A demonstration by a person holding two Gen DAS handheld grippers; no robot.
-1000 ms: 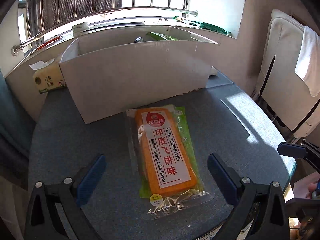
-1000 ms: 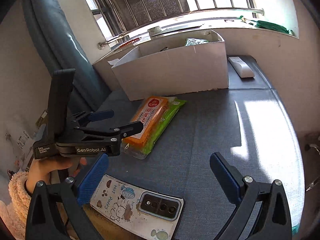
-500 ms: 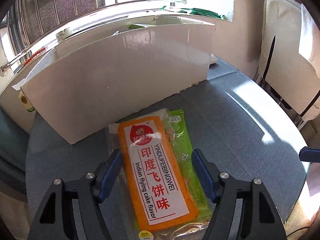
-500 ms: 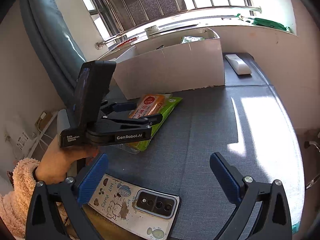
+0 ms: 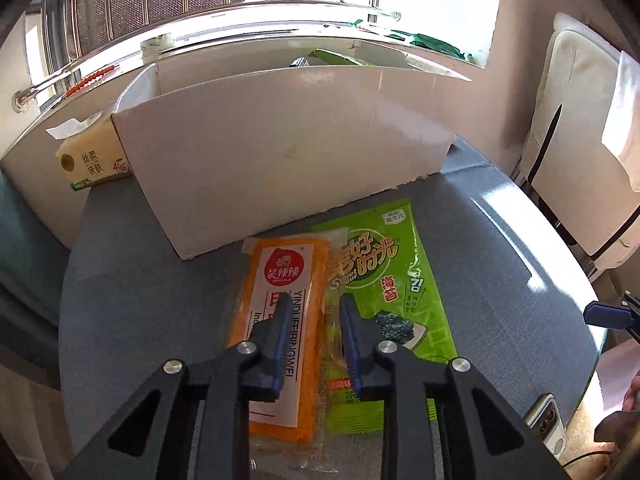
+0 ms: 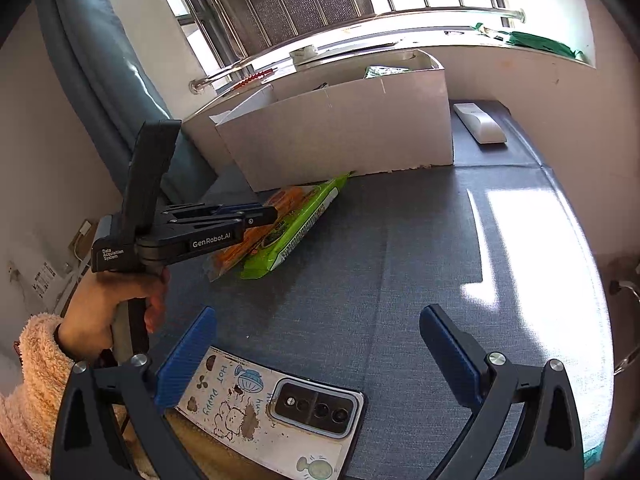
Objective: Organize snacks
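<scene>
An orange flying-cake pack [image 5: 280,300] and a green seaweed pack [image 5: 384,280] lie side by side on the blue-grey table [image 5: 500,272], in front of a white cardboard box [image 5: 288,152]. My left gripper [image 5: 312,308] is shut on the right edge of the orange pack, which looks tilted up in the right wrist view [image 6: 236,252]. The green pack [image 6: 296,224] lies beside it there. My right gripper [image 6: 316,344] is open and empty, near the table's front edge above a phone [image 6: 276,412].
The box holds some snacks, green packaging [image 5: 340,56] showing above its rim. A tissue pack [image 5: 92,164] sits left of the box. A white remote [image 6: 480,124] lies right of the box. A white chair [image 5: 580,152] stands at the right.
My left gripper has come down onto the orange pack and closed on its right edge. The pack has shifted left, uncovering the green pack. The right gripper has stayed put.
</scene>
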